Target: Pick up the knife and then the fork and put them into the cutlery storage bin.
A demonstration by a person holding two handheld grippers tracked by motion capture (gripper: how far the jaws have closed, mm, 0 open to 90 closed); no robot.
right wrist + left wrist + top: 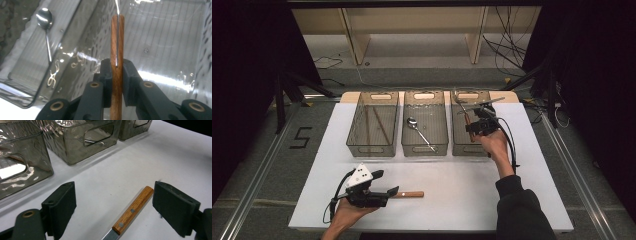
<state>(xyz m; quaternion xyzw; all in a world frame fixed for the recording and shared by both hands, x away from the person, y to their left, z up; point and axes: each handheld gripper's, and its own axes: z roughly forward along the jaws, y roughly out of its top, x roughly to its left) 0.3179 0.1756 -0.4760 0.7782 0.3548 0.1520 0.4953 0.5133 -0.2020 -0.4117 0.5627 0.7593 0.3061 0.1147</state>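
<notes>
Left gripper (pixel 113 203): held low over the white table (pixel 462 190), near the front edge. Its jaws stand wide apart and hold nothing.
Knife (pixel 132 211): it lies flat on the table, the wooden handle between the two open jaws of the left gripper, not touching either of them. In the high view the handle end (pixel 411 194) sticks out to the right of the gripper.
Right gripper (pixel 117 75): it is above the right bin (pixel 470 145). The jaws are closed tightly on a utensil with a wooden handle (pixel 117 40), which stands upright between them.
Held utensil: a thin metal part rises from the handle; what kind of tool it is, I cannot tell for sure.
Bins: three clear grey bins stand in one row at the far side of the table.
Middle bin (pixel 424 145): a metal spoon (pixel 419 131) lies inside.
Left bin (pixel 372 147): thin dark sticks (pixel 376 125) lie inside.
</notes>
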